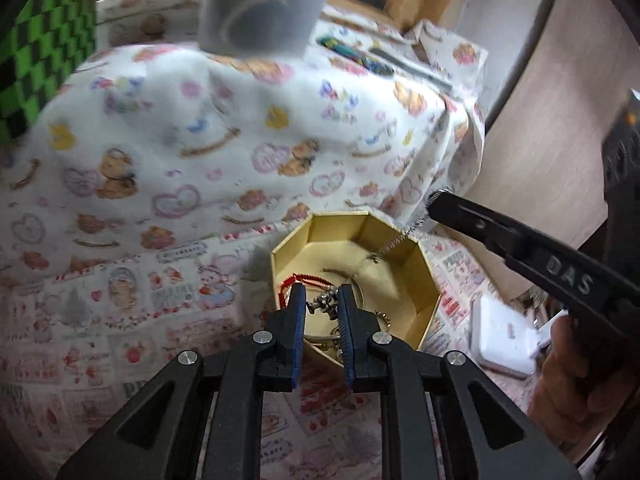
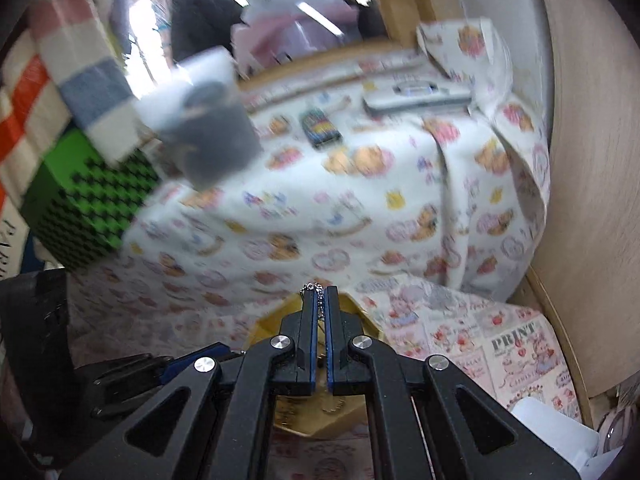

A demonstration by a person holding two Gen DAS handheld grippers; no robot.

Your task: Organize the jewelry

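- Dangling from the tip of the right tongs (image 2: pixel 319 300), a silver chain (image 1: pixel 404 236) hangs down into the gold octagonal box (image 1: pixel 424 276); the blades are pressed together on it, which keeps so thin a strand from slipping.
- In the left wrist view the chain runs from the right tongs' tip, over the box's far right rim, to a small clasp that sits just inside against the inner wall. My reading is that it is being fed in or drawn out over that rim; the frames do not settle which.
- The left tongs (image 1: pixel 322 300) hover over the near side of the box, blades a little apart and pointing down at a silver charm piece (image 1: pixel 322 304). Whether they pinch it or merely frame it I cannot tell.
- The box stands open, no lid in view, on the patterned cloth (image 1: pixel 120 320) beside the foot of a cloth-draped mound (image 1: pixel 240 128).
- Inside lie a red cord (image 1: pixel 296 280) along the near left wall, the silver charm piece mid-floor, a bead chain (image 1: pixel 382 316) at the near right, and some gold-toned rings, too blurred to name.
- A white case (image 1: pixel 500 332) lies on the cloth just right of the box, by the hand (image 1: pixel 576 376) that holds the right tongs.
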